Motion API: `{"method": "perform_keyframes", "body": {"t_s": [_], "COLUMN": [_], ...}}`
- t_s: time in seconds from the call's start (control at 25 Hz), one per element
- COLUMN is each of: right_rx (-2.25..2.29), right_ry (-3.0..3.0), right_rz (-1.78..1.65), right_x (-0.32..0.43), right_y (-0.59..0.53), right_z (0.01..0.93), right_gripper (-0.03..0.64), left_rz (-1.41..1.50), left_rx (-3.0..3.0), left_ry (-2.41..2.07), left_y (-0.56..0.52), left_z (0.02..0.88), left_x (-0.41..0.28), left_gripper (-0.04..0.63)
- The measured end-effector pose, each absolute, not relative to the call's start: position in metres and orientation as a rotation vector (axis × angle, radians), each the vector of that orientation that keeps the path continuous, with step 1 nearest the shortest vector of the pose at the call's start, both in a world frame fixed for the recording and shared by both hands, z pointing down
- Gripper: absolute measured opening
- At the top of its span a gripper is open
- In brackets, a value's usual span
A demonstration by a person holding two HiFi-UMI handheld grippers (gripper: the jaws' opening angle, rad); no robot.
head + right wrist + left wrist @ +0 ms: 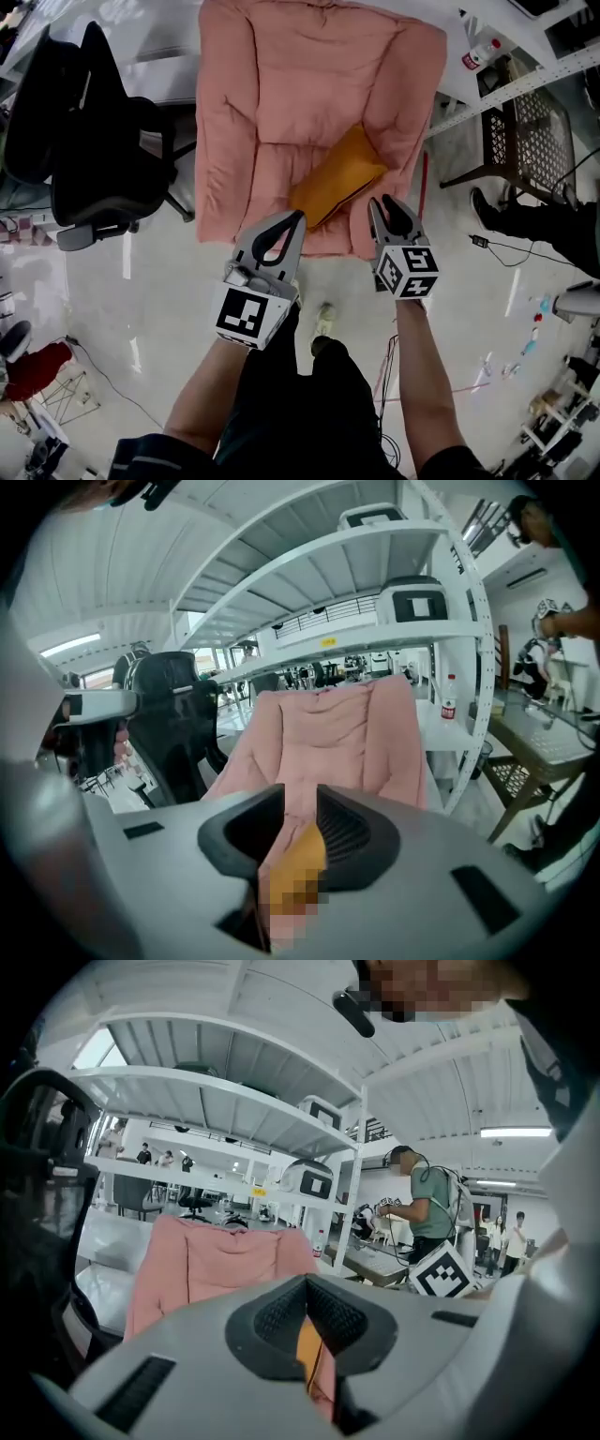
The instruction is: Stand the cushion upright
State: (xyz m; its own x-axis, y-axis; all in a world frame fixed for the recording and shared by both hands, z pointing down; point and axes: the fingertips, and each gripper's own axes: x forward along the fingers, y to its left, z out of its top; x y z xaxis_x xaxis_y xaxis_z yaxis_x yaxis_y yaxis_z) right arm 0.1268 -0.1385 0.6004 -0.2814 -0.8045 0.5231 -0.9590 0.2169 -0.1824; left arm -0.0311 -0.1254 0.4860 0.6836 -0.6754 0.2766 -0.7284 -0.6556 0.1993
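An orange cushion [333,178] lies flat and askew on the seat of a pink armchair [281,84]. My left gripper [296,220] hovers at the seat's front edge, just short of the cushion's near corner, jaws shut and empty. To the right, my right gripper [386,202] hangs by the cushion's near right edge, jaws a little apart with nothing between them. In the left gripper view the left gripper [306,1283] shows the cushion [307,1344] as an orange sliver below its tips. In the right gripper view the cushion [305,846] sits beyond the gap of the right gripper [292,803].
A black office chair [94,122] stands left of the armchair. At the right are a white metal shelf rack [525,80], a bottle [480,54], a wire-mesh stand [539,127] and another person's shoe [486,211]. Cables trail over the floor.
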Motion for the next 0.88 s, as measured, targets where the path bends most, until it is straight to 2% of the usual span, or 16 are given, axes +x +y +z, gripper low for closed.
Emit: {"method": "perform_keyframes", "body": {"t_s": [0.36,0.56,0.88], "right_rx": [1.74,1.789,1.84], "right_ry": [-2.031,-1.958,-1.923], "right_rz": [0.794,0.905,1.087], "right_x": [0.17,0.187,0.198], "right_y": [-0.18,-0.197,-0.23], "right_z": [0.691,0.74,0.779], "right_gripper": [0.121,0.174,0.218], "left_rz": [0.287,0.301,0.315], "left_rx": [2.548,2.541,2.52], "left_ry": [-1.082,-1.047,-1.044], "left_y": [-0.154,-0.167,-0.18], "left_z": [0.554,0.578,0.599], "left_x": [-0.022,-0.014,-0.015], "left_gripper": [0.006,0.005,0.005]}}
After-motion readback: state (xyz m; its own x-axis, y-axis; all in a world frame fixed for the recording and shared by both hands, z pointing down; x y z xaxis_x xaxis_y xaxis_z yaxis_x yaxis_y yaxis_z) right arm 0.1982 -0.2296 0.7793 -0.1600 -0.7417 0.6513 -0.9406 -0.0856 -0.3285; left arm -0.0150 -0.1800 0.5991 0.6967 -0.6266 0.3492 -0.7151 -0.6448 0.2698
